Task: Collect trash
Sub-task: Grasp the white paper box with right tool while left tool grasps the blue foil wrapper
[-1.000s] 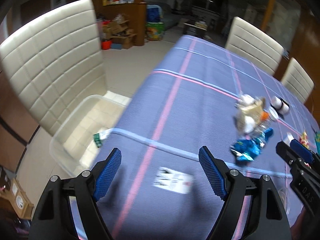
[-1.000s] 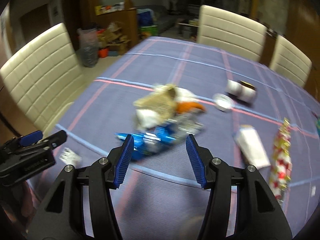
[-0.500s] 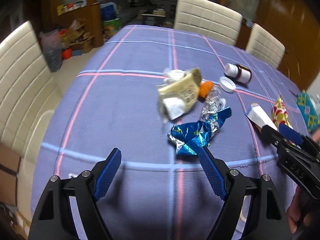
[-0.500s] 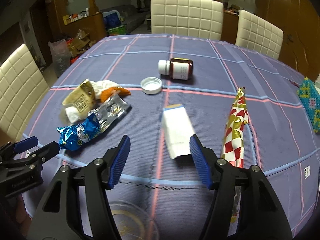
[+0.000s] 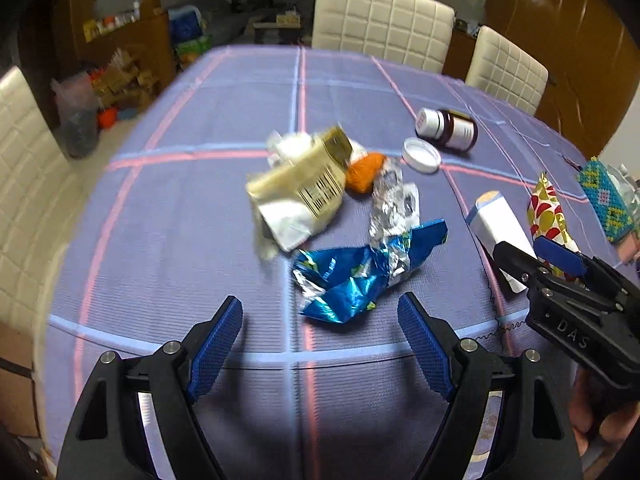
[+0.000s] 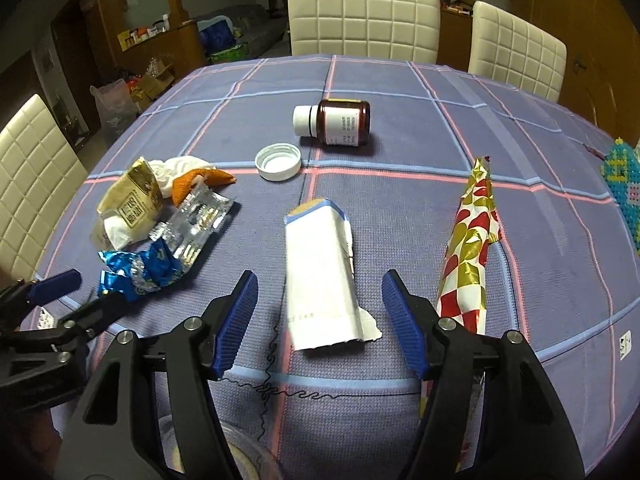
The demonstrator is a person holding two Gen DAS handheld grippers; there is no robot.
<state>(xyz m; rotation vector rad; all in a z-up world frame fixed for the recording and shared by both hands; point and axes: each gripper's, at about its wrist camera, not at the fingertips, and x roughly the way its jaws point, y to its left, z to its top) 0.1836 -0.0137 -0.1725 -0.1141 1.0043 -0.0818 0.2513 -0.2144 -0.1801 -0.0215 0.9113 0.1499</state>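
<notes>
Trash lies on the purple checked tablecloth (image 5: 180, 220). My left gripper (image 5: 320, 320) is open and empty just in front of a crumpled blue foil wrapper (image 5: 352, 276), with a silver foil wrapper (image 5: 394, 204), a beige packet (image 5: 300, 196) and an orange scrap (image 5: 364, 170) beyond it. My right gripper (image 6: 318, 296) is open and empty, its fingers on either side of the near end of a white torn carton (image 6: 320, 264). A red and gold wrapper (image 6: 472, 236) lies to its right. A white lid (image 6: 278, 161) and a brown bottle (image 6: 340, 122) lie further back.
White quilted chairs (image 6: 364, 20) stand at the far side and another chair (image 6: 28, 176) at the left. A beaded pouch (image 6: 624, 188) lies at the right edge. A loose black thread (image 6: 276, 384) runs along the near table edge.
Both grippers swung right, from the left table edge and a clear bin on the chair, to face the trash. The left closed in on the blue wrapper, the right on the white carton.
</notes>
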